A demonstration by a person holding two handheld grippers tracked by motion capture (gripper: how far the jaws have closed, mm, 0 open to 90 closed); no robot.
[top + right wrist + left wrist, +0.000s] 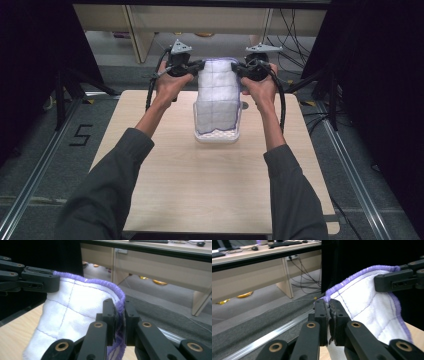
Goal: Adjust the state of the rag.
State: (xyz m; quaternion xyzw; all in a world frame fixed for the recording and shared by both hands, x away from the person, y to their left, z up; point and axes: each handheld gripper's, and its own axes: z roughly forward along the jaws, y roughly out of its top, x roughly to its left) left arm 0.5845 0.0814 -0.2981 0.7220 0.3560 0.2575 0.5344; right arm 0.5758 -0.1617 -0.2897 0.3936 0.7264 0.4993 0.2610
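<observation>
Holding a white cloth (216, 95) stretched between them, both grippers sit in the upper middle of the high view, the left gripper (196, 67) clamped on one top corner and the right gripper (239, 69) clamped on the other. The cloth hangs down from that raised edge, and its lower end drapes into a white tray (216, 136) near the centre of the frame, on the pale wooden table (210, 185). As I judge it, the step in hand is either lifting the cloth out of the tray or lowering it in; the pictures alone do not settle which. Either way the next move calls for both hands to travel together at equal height, keeping the top edge taut so the fabric neither sags nor drags the light tray along. In the left gripper view the black jaws are pinched shut on the purple-stitched hem at centre frame, with the other gripper gripping the far corner at upper right. The right gripper view mirrors this, its jaws closed over the hem. The fabric looks soft and plush, quilted into squares by thin purple stitch lines, with a thick looped purple border. The tray appears to be rigid plastic with a perforated or patterned floor.
</observation>
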